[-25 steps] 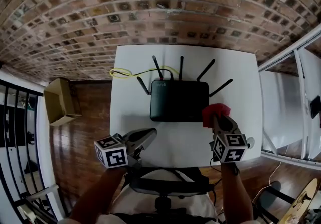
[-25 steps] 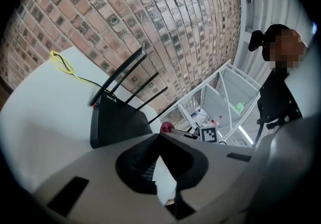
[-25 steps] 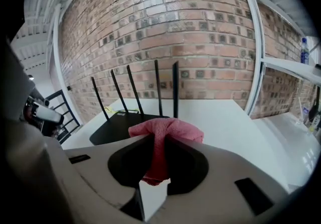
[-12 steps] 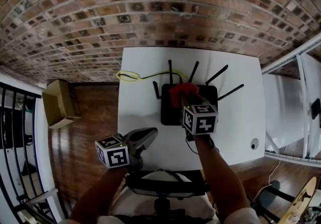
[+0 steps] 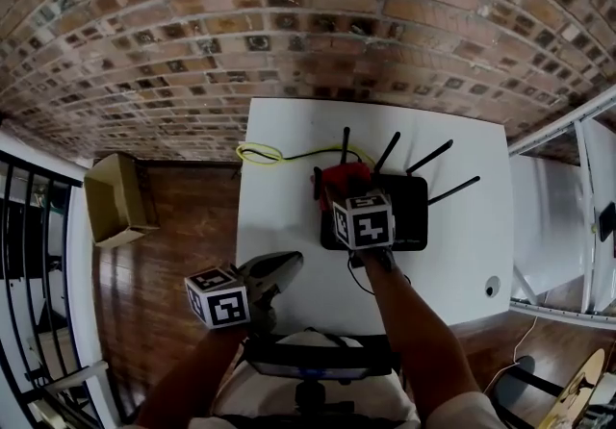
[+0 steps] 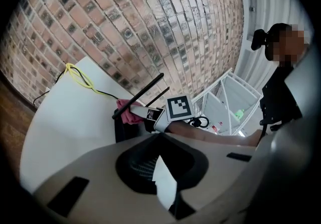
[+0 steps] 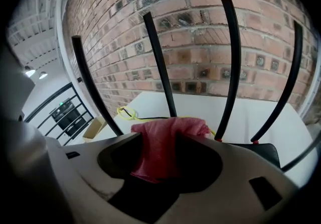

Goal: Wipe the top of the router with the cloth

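The wipe looks barely begun; the right gripper point(image 5: 340, 189), jaws just been opening, grips the pink cloth point(image 5: 343, 173) bunched between them at the back left corner of the router point(image 5: 412, 211), beside its antennas point(image 5: 430, 157); the left gripper point(image 5: 292, 261) is closed and empty, well in front of the router; next, drag the cloth flat across the router's lid; no brand or writing is legible.
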A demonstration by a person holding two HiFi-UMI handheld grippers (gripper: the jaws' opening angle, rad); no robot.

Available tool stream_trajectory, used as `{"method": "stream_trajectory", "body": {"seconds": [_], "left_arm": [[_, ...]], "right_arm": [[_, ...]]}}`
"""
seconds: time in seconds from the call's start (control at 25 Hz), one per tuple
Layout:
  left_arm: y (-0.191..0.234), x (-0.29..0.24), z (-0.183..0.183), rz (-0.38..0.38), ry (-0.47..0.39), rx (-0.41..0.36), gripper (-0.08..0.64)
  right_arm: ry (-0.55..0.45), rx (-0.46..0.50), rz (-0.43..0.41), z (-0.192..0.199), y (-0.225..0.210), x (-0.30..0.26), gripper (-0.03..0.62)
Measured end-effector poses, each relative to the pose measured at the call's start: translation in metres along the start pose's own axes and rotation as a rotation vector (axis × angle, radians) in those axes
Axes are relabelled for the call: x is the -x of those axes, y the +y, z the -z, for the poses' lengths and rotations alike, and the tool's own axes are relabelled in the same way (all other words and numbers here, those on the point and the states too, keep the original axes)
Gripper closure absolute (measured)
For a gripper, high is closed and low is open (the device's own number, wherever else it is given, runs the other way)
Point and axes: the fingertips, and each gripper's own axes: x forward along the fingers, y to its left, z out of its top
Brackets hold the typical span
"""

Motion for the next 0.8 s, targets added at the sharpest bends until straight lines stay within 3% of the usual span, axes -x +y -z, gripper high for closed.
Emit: {"method": "stream_trajectory", "body": {"seconds": [0.12, 0.28, 0.52, 0.6, 0.72, 0.8], "left_arm": [[-0.001, -0.004, -0.002, 0.010, 0.004, 0.001, 0.551], [-0.004, -0.011, 0.000, 0.017, 0.024, 0.002, 0.551], [-0.007, -0.016, 0.009, 0.018, 0.049, 0.008, 0.551], [-0.008, -0.019, 0.011, 0.019, 0.055, 0.011, 0.551], [-0.012, -0.023, 0.011, 0.025, 0.062, 0.010, 0.551], [-0.013, -0.025, 0.012, 0.030, 0.064, 0.006, 0.551]], "right_arm": [[-0.020, 0.068, 0.019, -0.007, 0.000, 0.010, 0.266], [-0.027, 0.157, 0.070, -0.011, -0.002, 0.012, 0.204], [0.031, 0.095, 0.062, 0.000, -0.011, -0.006, 0.187], [0.026, 0.104, 0.057, 0.000, -0.012, -0.007, 0.235], [0.019, 0.120, 0.055, 0.002, -0.015, -0.004, 0.387], [0.022, 0.118, 0.065, 0.002, -0.019, 0.001, 0.435]]}}
